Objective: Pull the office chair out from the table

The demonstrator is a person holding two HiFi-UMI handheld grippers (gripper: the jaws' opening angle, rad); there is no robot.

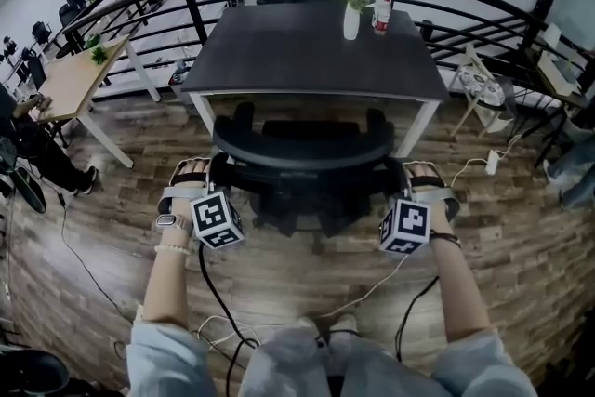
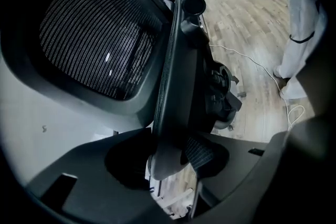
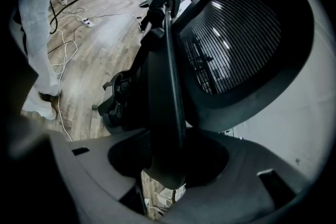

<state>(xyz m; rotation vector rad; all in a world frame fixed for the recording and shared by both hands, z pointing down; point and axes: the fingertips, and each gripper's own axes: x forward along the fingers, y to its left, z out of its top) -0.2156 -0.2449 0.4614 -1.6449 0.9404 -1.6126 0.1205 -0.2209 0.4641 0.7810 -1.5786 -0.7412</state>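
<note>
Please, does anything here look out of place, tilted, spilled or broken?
Nothing stands out. The black mesh office chair sits squarely at the dark rectangular table; the white vase of flowers and the bottle stand upright. Only loose cables trail over the wooden floor.

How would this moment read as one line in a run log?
left hand-held gripper: shut on office chair back | right hand-held gripper: likewise | office chair: tucked at table | pull: not begun
</note>
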